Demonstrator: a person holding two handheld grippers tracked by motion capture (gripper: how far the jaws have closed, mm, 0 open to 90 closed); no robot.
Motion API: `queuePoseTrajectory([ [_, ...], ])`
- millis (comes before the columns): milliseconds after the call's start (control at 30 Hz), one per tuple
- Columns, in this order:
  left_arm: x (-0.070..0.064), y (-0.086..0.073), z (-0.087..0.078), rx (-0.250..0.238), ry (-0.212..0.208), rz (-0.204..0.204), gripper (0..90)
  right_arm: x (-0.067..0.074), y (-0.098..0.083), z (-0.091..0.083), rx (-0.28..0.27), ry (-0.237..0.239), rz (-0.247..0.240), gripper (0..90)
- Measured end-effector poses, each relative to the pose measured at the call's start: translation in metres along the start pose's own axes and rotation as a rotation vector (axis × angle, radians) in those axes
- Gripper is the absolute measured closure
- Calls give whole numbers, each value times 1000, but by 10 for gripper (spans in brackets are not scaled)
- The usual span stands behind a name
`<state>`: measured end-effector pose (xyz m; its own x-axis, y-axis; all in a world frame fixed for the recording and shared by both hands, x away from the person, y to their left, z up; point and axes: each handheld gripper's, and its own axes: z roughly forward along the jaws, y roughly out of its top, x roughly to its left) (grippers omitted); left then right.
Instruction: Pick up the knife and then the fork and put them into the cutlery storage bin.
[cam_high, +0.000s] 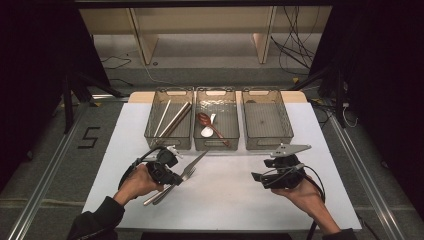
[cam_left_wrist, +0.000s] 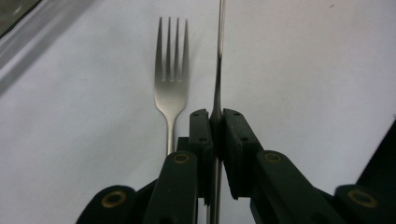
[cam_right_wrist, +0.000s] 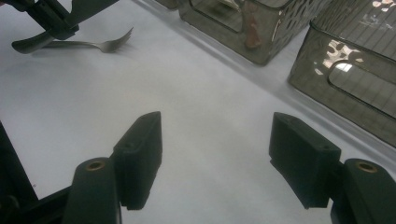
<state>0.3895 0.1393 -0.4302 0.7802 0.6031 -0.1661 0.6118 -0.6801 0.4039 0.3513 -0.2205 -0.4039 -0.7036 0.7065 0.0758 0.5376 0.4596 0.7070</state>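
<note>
A thin steel knife (cam_left_wrist: 218, 70) is held edge-up over the white table (cam_high: 225, 195), clamped at its neck by the left gripper (cam_left_wrist: 216, 122), beside a fork (cam_left_wrist: 171, 88) lying flat. Stiff, light and likely slippery, it is best pinched at its narrow neck. The right gripper (cam_right_wrist: 215, 154) is held wide, empty.

Ahead of the left gripper (cam_high: 172, 161), three grey perforated plastic bins stand in a row: the left bin (cam_high: 151, 131) holds long chopsticks (cam_high: 172, 120), the middle bin (cam_high: 235, 127) a reddish-brown wooden spoon (cam_high: 212, 127) and a white spoon (cam_high: 208, 130); the right bin (cam_high: 286, 125) stands ahead of the right gripper (cam_high: 257, 177).
</note>
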Motion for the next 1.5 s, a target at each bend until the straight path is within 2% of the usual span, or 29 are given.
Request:
queuePoseTrajectory([
  [133,-6,3,0,11,-25,21,825,6,3,0,-13,20,-19,351],
  [333,-22,10,5,57,-64,87,825,24,13,-1,-33,64,-103,347],
  [500,-32,15,11,87,-86,122,825,40,18,3,-27,98,-173,347],
  [833,-55,21,19,134,-121,206,824,61,31,10,-20,160,-267,348],
  [967,-59,24,21,155,-135,226,825,70,33,16,-5,170,-305,351],
  [1133,-64,25,26,170,-145,226,825,79,34,20,15,192,-351,352],
  [1300,-72,27,27,183,-157,257,824,83,34,28,40,204,-401,355],
  [1333,-72,28,27,201,-160,283,825,83,34,30,48,211,-401,360],
  [1367,-73,28,27,202,-157,289,825,83,34,32,57,221,-406,364],
  [1400,-75,28,27,203,-156,291,825,82,34,35,72,229,-435,365],
  [1500,-76,29,28,204,-163,299,825,84,33,42,103,249,-444,377],
])
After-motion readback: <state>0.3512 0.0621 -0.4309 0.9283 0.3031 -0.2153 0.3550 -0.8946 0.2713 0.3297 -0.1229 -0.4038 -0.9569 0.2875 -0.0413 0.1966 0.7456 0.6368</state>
